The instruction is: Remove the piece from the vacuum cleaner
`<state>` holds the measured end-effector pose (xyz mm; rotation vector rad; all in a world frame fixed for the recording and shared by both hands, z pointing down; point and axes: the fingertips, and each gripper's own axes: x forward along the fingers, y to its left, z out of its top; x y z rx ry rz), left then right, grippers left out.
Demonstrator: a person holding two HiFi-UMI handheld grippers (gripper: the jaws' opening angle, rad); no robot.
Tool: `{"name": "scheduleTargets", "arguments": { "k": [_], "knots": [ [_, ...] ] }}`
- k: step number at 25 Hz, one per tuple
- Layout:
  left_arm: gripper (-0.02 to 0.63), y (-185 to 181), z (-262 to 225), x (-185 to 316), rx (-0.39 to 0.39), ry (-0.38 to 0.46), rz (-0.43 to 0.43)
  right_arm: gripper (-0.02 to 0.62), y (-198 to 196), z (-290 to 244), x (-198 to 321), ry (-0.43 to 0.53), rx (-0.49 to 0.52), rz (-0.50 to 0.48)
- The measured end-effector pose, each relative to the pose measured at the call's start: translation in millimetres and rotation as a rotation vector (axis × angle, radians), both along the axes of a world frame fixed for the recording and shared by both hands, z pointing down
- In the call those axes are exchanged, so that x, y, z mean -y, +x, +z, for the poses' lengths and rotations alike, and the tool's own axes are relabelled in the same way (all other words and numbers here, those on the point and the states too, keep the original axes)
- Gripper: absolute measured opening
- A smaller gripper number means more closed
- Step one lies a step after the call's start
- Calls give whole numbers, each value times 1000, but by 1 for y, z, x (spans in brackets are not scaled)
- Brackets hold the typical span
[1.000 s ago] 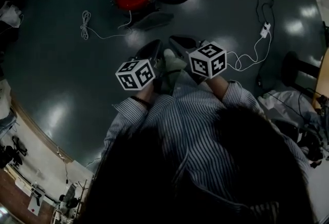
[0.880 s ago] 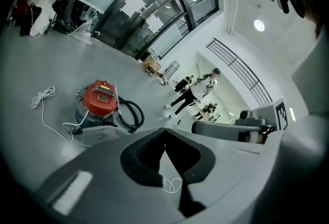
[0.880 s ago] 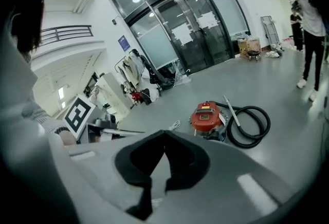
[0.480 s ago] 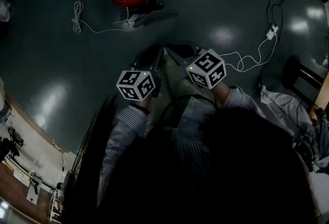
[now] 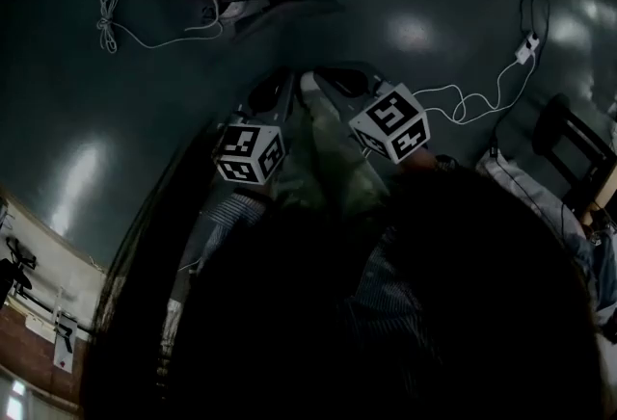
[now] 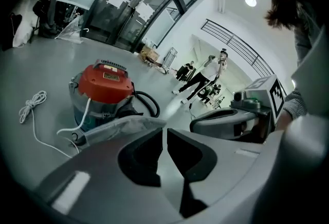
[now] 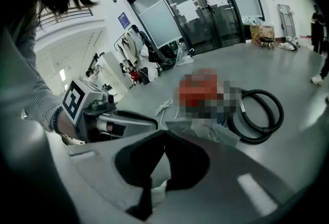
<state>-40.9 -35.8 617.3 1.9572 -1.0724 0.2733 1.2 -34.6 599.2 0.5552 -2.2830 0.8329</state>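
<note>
At right gripper (image 7: 163,133): piece (image 5: 323,158) clamped | left gripper (image 6: 165,133): closing, piece at tips

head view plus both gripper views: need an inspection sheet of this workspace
surface: dark glossy floor with patches of glare
job's things: red-topped vacuum cleaner standing on the floor; grey bag-like piece held away from it, between the grippers
clutter: black hose coiled beside the vacuum cleaner
grippers: right gripper shut on the piece; left gripper jaws closing, a slit left between them, the piece's edge at their tips
cables: white cord bundled on the floor, running to the vacuum cleaner; white extension lead at the right
surroundings: glass doors; people far off
</note>
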Motion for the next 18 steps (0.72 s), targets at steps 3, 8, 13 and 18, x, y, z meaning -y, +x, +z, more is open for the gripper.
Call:
{"name": "scheduleTargets", "arguments": {
  "k": [3, 8, 13, 18],
  "knots": [
    [34, -4, 37, 3, 50, -19, 11, 3, 3, 33, 6, 16, -43, -39],
    [64, -10, 79, 20, 56, -15, 6, 20, 13, 79, 34, 73, -168, -94],
    [165, -18, 95, 46, 180, 35, 74, 56, 9, 99, 69, 173, -260, -179],
    [204, -28, 105, 66, 301, 71, 175, 118, 9, 117, 88, 203, -354, -246]
  ]
}}
